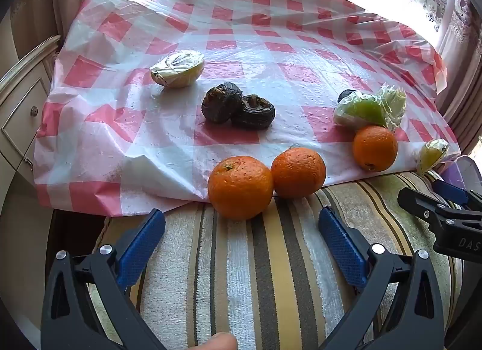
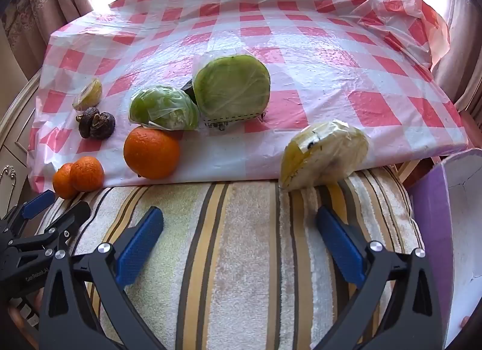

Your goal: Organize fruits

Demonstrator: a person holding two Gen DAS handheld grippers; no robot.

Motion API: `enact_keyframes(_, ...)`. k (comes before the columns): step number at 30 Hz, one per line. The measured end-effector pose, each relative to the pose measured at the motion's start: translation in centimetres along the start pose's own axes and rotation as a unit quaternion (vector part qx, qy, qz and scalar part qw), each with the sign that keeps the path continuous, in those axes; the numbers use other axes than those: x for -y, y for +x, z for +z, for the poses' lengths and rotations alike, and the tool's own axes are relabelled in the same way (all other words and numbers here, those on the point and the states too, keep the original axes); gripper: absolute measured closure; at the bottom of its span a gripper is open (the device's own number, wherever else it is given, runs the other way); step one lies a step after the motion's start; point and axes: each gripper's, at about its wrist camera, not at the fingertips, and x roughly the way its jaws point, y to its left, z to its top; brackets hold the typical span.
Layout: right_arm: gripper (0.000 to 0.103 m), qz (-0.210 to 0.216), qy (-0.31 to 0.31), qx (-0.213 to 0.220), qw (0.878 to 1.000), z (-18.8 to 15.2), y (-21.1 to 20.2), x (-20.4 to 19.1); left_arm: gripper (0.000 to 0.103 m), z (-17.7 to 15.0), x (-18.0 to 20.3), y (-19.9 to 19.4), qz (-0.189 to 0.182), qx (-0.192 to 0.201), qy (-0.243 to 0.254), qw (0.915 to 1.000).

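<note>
Curtains hang behind our checked cloth (image 2: 301, 57), which fills the upper frame above a striped towel (image 2: 241, 244). At centre in the right view we see two wrapped cabbage pieces (image 2: 232, 91), another wrapped piece (image 2: 325, 154) at right, then oranges (image 1: 241, 190) at the cloth's lower edge, and dark lumps (image 1: 238, 107) mid-frame. Our left gripper (image 1: 241, 244) and right gripper (image 2: 239, 244) both stand spread, empty, over the towel.

Each tool, the left tool (image 1: 241, 229) and the right tool (image 2: 239, 228), is a black plastic frame with triangular cut-outs, round silver screws at the pivots, and blue fingers (image 1: 141, 247) with dotted rubber pads. White lettering marks the housings.
</note>
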Motion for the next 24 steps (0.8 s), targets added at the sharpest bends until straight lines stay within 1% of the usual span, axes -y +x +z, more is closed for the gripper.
enact_keyframes(4,0.001,0.012,0.008,0.001,1.000,-0.02,-0.01,0.15,0.004,0.02,-0.07,0.01,0.001,-0.001,0.002,1.0000)
enact_keyframes(8,0.001,0.011,0.007,0.002,1.000,-0.03,-0.04,0.14,0.004,0.08,-0.32,0.10,-0.003,-0.004,-0.004,1.0000)
enact_keyframes(18,0.001,0.012,0.008,0.001,1.000,-0.01,-0.03,0.18,0.004,-0.31,-0.20,-0.03,0.003,-0.001,0.000,1.0000)
enact_keyframes(24,0.001,0.012,0.008,0.001,1.000,-0.01,-0.02,0.15,0.004,0.03,-0.02,0.06,0.006,-0.001,0.002,1.0000)
